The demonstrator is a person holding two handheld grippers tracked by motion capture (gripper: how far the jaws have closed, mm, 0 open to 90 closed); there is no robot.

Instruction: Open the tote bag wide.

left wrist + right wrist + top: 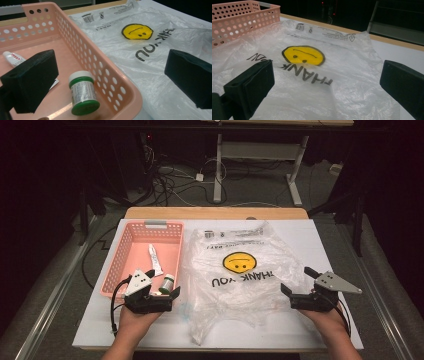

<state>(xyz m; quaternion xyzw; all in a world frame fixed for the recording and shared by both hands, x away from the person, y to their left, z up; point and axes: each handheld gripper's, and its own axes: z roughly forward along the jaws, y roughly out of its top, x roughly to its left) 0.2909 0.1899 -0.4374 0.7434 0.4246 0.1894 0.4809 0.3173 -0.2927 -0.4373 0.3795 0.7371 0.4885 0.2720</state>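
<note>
One pink perforated basket sits at the left of the white table and holds two things: one white tube lying flat and one small green-lidded jar tipped on its side near the front corner. The left gripper hovers over that corner, jaws spread wide, the jar between and below them, untouched. One clear plastic bag with a yellow smiley lies flat at centre. At its right edge the right gripper stands spread, gripping nothing.
</note>
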